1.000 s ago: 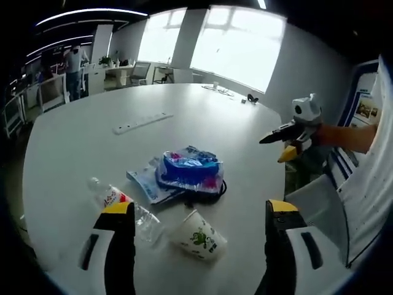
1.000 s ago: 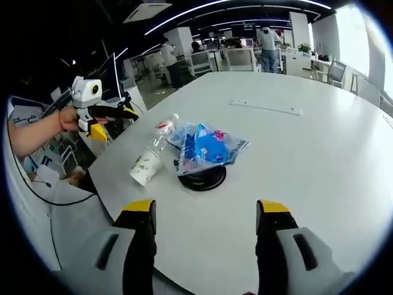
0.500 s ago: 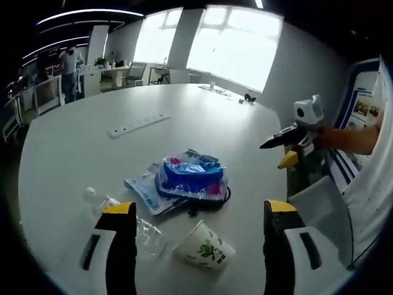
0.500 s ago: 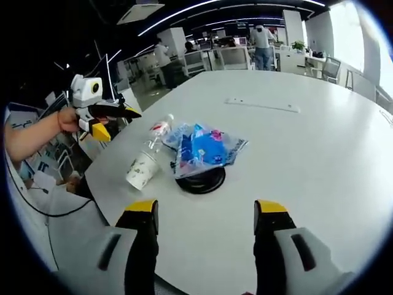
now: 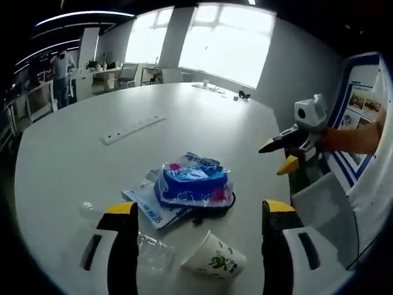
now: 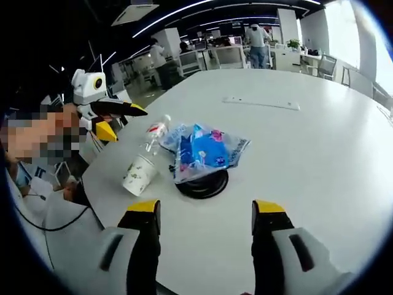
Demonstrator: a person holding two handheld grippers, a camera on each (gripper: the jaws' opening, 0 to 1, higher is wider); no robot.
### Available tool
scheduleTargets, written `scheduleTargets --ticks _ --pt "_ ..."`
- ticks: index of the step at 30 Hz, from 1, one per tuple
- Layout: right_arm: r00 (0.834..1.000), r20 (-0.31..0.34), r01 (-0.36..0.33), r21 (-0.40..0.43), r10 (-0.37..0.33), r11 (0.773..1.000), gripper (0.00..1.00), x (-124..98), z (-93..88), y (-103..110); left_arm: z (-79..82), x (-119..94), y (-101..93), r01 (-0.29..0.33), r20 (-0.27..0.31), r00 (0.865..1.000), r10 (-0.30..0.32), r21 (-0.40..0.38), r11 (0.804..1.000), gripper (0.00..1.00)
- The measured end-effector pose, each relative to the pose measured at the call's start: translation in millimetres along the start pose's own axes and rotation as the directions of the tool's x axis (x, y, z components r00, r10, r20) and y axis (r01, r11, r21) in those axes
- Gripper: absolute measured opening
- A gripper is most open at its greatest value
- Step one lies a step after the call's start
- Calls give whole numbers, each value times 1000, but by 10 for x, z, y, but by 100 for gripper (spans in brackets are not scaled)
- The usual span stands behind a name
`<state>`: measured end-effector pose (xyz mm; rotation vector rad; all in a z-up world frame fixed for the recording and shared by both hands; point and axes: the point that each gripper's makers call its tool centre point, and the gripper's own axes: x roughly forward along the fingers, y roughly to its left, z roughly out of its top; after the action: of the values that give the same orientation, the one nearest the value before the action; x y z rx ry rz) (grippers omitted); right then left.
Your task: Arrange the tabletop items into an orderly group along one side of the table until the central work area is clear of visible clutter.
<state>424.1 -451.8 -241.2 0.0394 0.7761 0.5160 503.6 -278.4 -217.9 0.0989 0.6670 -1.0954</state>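
Left gripper [image 5: 193, 212]: jaws parallel and spread wide, nothing between them; held above the table.
Right gripper [image 6: 199, 212]: jaws parallel and spread wide, nothing between them; held above the table.
Left gripper, in the right gripper view: held in a hand, jaw tips pointing right.
Right gripper, in the left gripper view: held in a hand, jaw tips pointing left.

An open-plan office is shown. A large white meeting table [image 6: 319, 153] carries a white power strip [image 6: 262, 104]. Rows of desks with monitors [image 6: 224, 55] and office chairs [image 6: 334, 69] are seen beyond it, under linear ceiling lights [image 6: 184, 8]. Broad windows [image 5: 224, 43] and standing people [image 6: 255, 44] are visible.
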Motion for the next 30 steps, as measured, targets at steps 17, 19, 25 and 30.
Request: scheduleTargets --ticks 17,19,25,30 --pt "999 9 43 54 -44 998 56 146 7 -4 90 260 92 56 -21 998 -55 28 998 84" --pt "999 8 49 59 -49 997 56 160 1 -7 90 276 103 58 -23 998 -57 29 998 84" --pt "999 15 49 91 -50 995 54 237 25 37 105 329 194 51 -23 998 -50 26 998 80" --pt "998 9 56 97 -57 994 53 317 24 72 136 385 223 54 -18 998 -53 20 998 78"
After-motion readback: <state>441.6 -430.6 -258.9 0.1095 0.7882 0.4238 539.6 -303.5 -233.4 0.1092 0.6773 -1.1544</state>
